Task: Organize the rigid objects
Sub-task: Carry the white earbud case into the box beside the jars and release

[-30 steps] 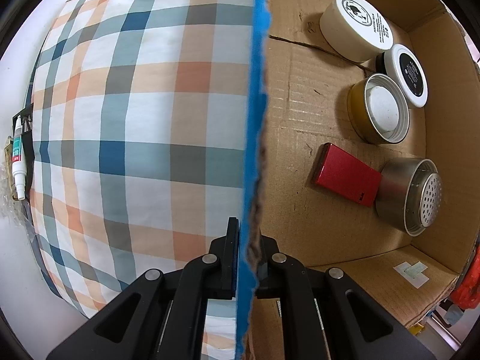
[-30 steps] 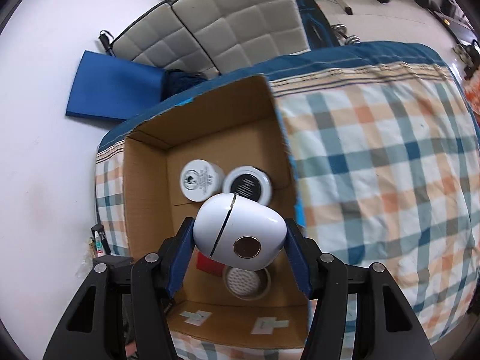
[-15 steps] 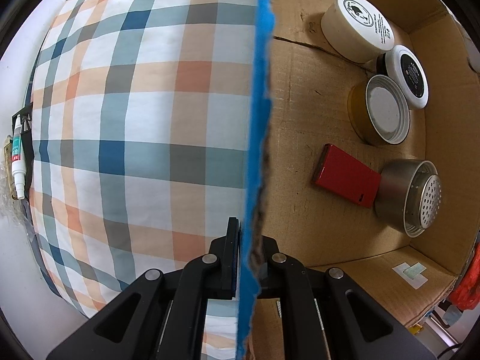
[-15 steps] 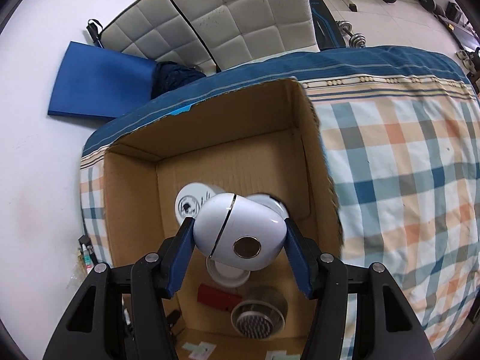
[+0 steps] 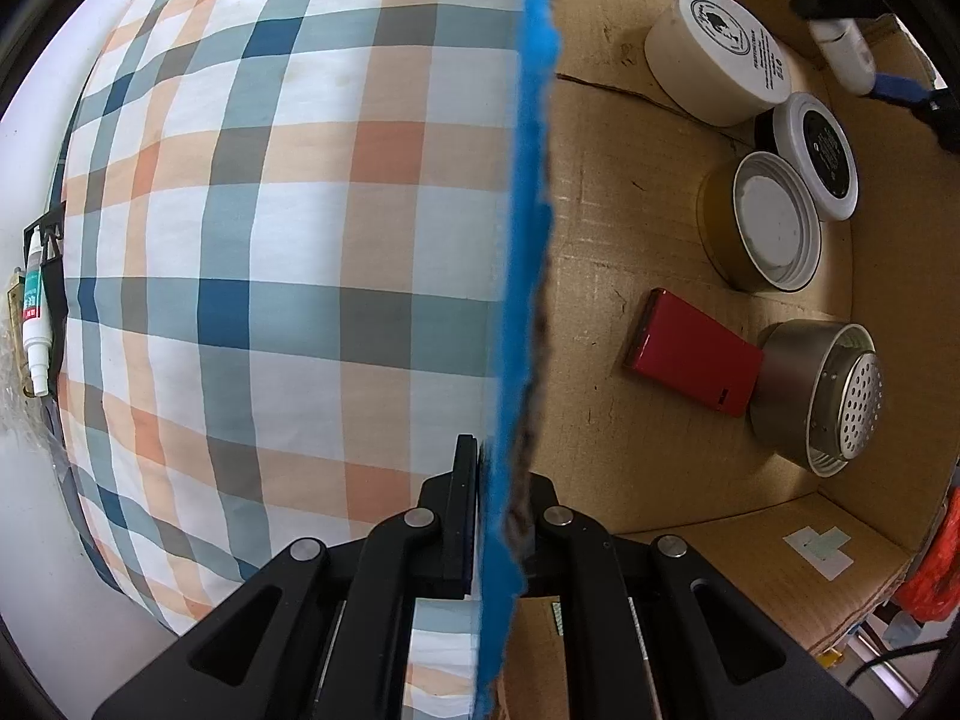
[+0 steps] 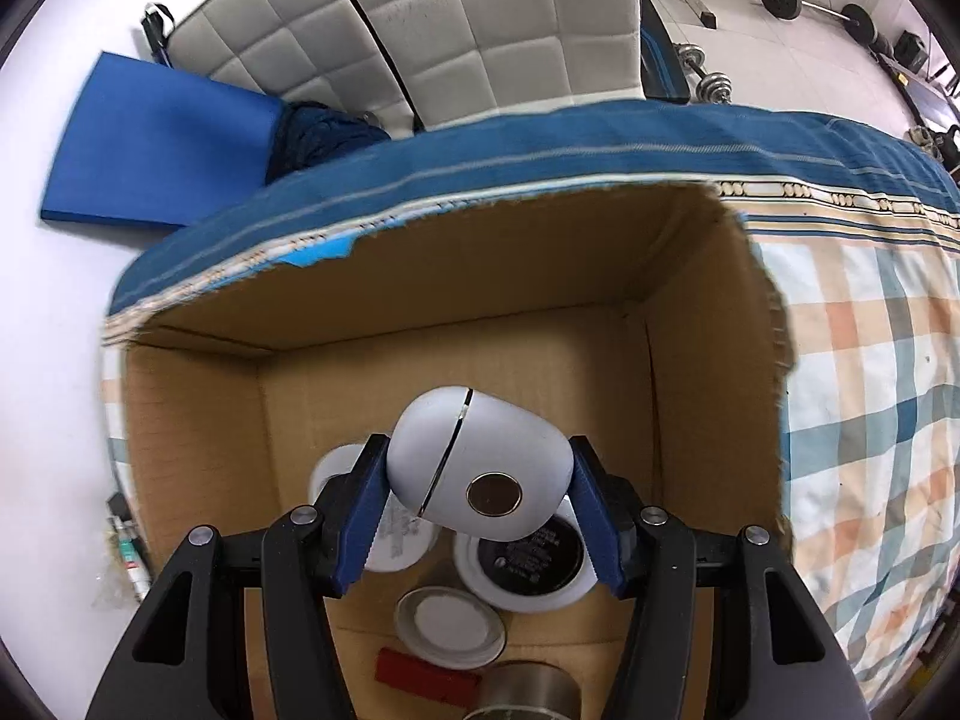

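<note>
right gripper [image 6: 477, 507] | jaws clamp white egg-shaped device [image 6: 480, 471] | above cardboard box [image 6: 708, 360], jars below

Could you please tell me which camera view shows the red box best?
The left wrist view: the red box lies fully visible on the cardboard box floor. The right wrist view shows only a strip of it behind the right gripper.

Left gripper [image 5: 501, 516]: matte black linkage arms, round silver rivets, black pads. Right gripper [image 6: 480, 510]: black arms, silver rivets, ribbed blue pads [image 6: 366, 516].
</note>
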Available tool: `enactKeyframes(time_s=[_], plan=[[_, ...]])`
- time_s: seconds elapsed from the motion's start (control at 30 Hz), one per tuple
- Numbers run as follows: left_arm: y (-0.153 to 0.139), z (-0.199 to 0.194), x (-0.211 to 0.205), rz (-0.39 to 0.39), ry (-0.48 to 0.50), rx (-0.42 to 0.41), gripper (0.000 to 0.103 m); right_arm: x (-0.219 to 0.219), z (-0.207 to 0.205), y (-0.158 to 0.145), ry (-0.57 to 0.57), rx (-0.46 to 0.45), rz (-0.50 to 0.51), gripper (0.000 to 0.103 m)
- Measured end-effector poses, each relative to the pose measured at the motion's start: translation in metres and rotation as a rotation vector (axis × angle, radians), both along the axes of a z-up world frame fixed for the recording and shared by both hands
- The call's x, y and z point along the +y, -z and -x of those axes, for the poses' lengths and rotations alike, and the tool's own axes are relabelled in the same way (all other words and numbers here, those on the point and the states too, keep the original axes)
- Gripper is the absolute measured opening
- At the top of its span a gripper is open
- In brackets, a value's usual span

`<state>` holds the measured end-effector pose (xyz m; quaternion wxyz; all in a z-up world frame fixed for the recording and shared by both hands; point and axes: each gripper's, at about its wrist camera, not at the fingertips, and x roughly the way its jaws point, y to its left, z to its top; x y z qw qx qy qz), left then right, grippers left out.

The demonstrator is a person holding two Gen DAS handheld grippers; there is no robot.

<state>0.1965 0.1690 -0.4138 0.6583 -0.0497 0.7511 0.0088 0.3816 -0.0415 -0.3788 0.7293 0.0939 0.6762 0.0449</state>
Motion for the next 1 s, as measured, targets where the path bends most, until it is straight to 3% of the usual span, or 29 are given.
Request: enactKeyframes(time_s=[0.2,0.47,0.7,0.77,0.83,1.0], plan=[[-0.001,0.001,0.003,0.002,-0.002,-0.002,0.004,0.001,-0.005,0.028,-0.013,0.03,0.036,0.061],[-0.001,0.003,0.004,0.002,-0.003,-0.003,0.004,0.005,-0.005,0.031,-0.023,0.027,0.065,0.062],[0.0,0.003,0.003,-0.002,0.0,-0.004,0.004,0.016,0.003,0.011,-0.073,0.005,0.073,0.088],[0.0,0.003,0.002,-0.003,0.0,-0.006,0.004,0.018,0.007,0.005,-0.077,0.0,0.084,0.089],[0.0,0.004,0.0,-0.004,0.003,-0.007,0.004,0.018,0.011,-0.001,-0.081,-0.008,0.109,0.099],[0.0,0.004,-0.003,-0.009,0.011,-0.009,0.004,0.01,0.031,-0.016,-0.097,-0.023,0.143,0.102]])
